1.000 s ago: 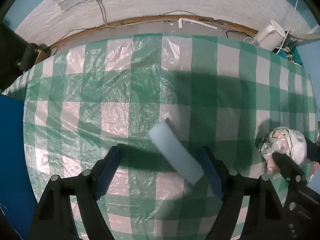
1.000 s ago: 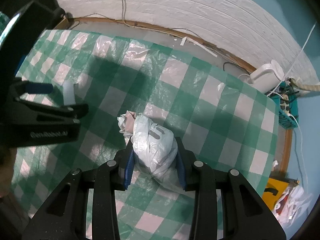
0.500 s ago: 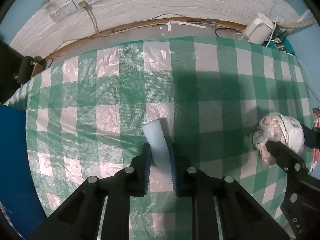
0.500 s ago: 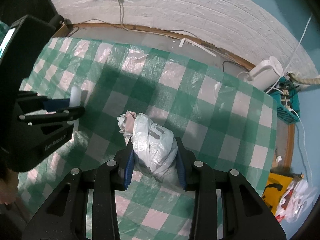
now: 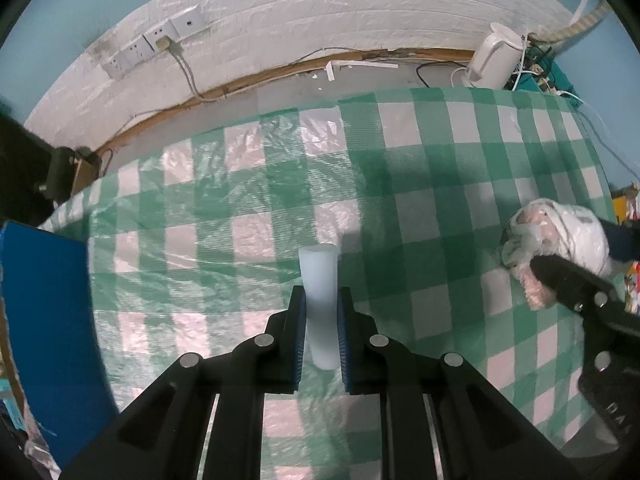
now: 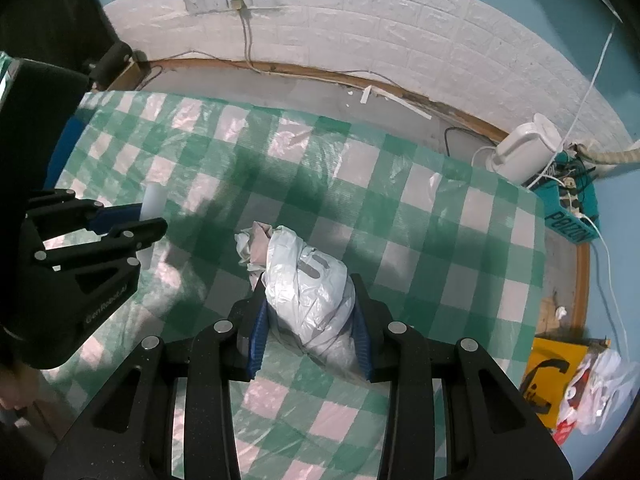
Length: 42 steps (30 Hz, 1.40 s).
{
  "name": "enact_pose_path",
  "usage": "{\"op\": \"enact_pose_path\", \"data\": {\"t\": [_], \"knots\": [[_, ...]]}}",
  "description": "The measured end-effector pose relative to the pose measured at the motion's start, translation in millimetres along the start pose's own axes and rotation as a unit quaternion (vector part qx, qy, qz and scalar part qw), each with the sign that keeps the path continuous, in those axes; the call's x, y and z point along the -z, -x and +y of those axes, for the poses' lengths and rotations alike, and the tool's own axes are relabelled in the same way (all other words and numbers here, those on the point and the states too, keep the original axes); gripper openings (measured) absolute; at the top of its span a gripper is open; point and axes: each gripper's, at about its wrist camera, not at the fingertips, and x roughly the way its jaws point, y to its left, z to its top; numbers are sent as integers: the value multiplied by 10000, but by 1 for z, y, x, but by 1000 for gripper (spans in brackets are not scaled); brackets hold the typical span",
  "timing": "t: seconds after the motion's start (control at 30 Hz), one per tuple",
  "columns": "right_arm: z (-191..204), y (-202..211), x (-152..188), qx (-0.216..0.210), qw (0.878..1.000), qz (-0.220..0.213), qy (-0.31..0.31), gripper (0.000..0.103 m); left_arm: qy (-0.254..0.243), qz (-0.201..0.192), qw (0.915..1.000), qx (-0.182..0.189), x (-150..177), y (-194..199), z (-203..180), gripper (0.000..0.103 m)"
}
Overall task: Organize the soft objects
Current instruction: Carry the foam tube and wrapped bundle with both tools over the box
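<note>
At nine o'clock on the checked cloth (image 6: pixel 400 208), seen from the right wrist: left gripper (image 6: pixel 146 224) clamped narrow on a pale foam strip (image 6: pixel 152 204), pads biting its middle, both ends poking free. Left wrist view confirms: left gripper (image 5: pixel 321 332) pinches the foam strip (image 5: pixel 319 280) crosswise, far end toward twelve o'clock, near end at six between the fingers. Jaws have just been closing, with the strip between them; it now looks clear of the cloth (image 5: pixel 240 200), though contact under the fingers is hard to judge. Foam reads as very light, soft and springy, not slippery; a mid-length hold looks sound, and an end hold would likely let it droop. At centre, moving toward three o'clock: right gripper (image 6: pixel 310 324) is part-closed around a crumpled white plastic bag bundle (image 6: pixel 308 280), pads pressed into its sides, with a pinkish wad showing at the eleven o'clock end. From the left wrist view the same bundle (image 5: pixel 560 232) sits at three o'clock, well apart from the strip. Bundle probably light, squashy and slick-skinned; the film may slide, so grip across the fat middle.
</note>
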Motion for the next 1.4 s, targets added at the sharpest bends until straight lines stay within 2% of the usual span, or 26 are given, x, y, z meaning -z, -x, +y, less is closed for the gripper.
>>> {"op": "enact_pose_path", "data": {"t": [0.5,0.87,1.1,1.4], "knots": [[33,44,0,-55,9996,-285,35,35,-423,-357,9978,-366,24,44,42,14],[78,73,-15,-249,9978,-500,366,35,-673,-742,9934,-559,46,94,78,15],[111,83,-27,-367,9957,-571,627,35,-587,-876,9924,-641,62,116,112,15],[165,94,-45,-523,9912,-641,1037,35,-298,-894,9926,-771,82,123,163,14]]}}
